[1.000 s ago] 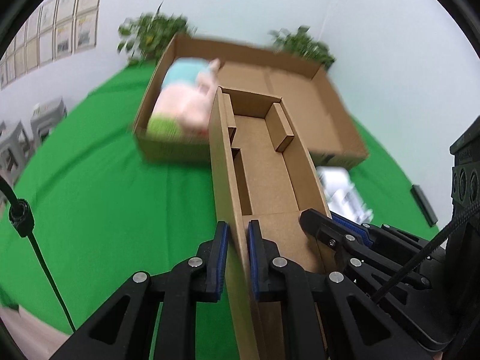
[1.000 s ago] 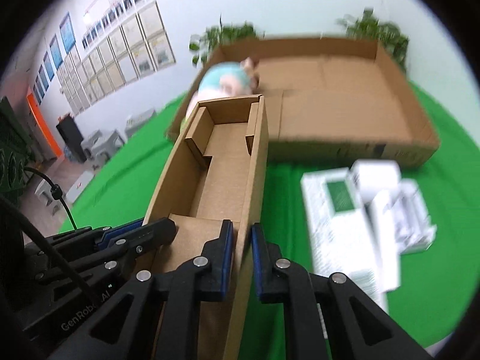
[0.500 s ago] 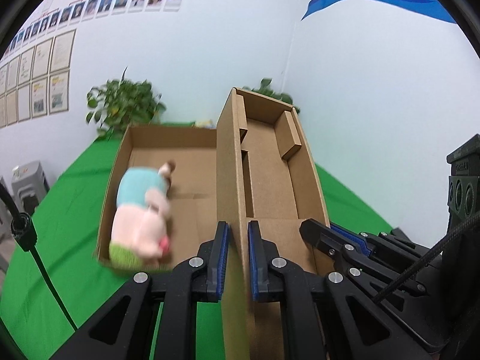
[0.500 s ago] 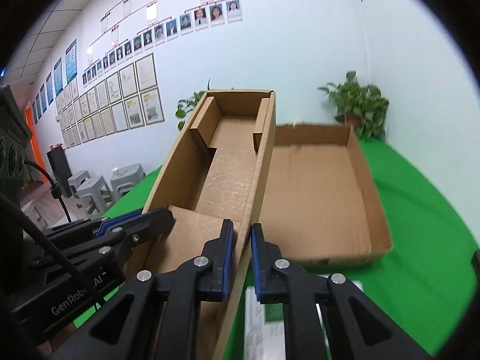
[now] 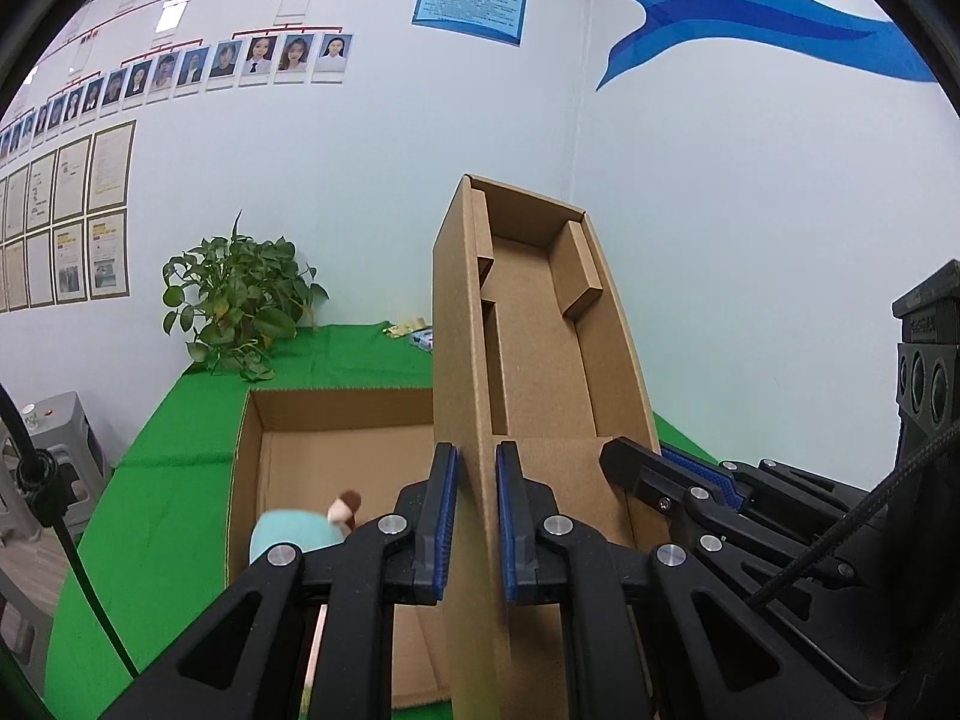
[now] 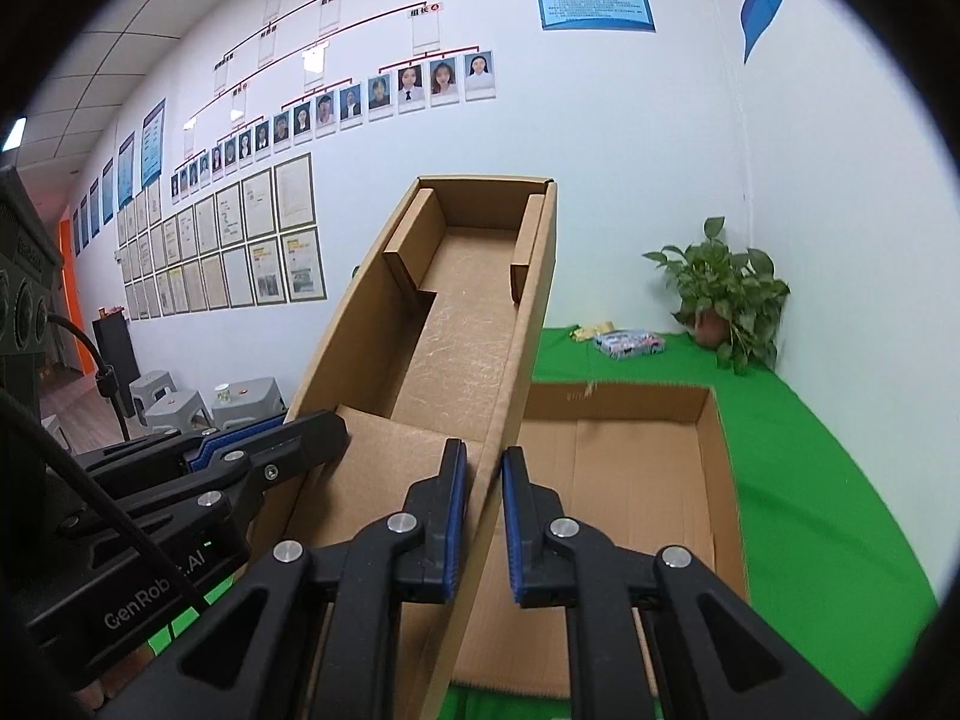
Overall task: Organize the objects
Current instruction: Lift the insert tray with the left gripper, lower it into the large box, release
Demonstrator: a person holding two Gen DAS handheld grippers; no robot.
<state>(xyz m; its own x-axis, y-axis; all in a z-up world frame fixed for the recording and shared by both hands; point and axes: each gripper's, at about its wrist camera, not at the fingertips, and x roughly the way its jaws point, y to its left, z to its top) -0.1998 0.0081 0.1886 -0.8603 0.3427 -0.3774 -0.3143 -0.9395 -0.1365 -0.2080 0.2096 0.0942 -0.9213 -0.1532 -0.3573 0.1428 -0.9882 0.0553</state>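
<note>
Gripping opposite side walls, left gripper (image 5: 474, 516) and right gripper (image 6: 480, 519) clamp the narrow cardboard tray (image 5: 540, 348), held aloft toward 12 o'clock above the large box (image 6: 714, 450). Light, stiff, crushable; hold walls near corners.

plush toy (image 5: 294, 534) in large box (image 5: 336, 402)

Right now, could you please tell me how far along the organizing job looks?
Done: the plush toy already lies in the big open carton. In hand: the left tongs and right tongs each pinch a side wall of the narrow cardboard tray, held above the carton. Left: setting the tray down. The small packets on the green cloth may remain.
</note>
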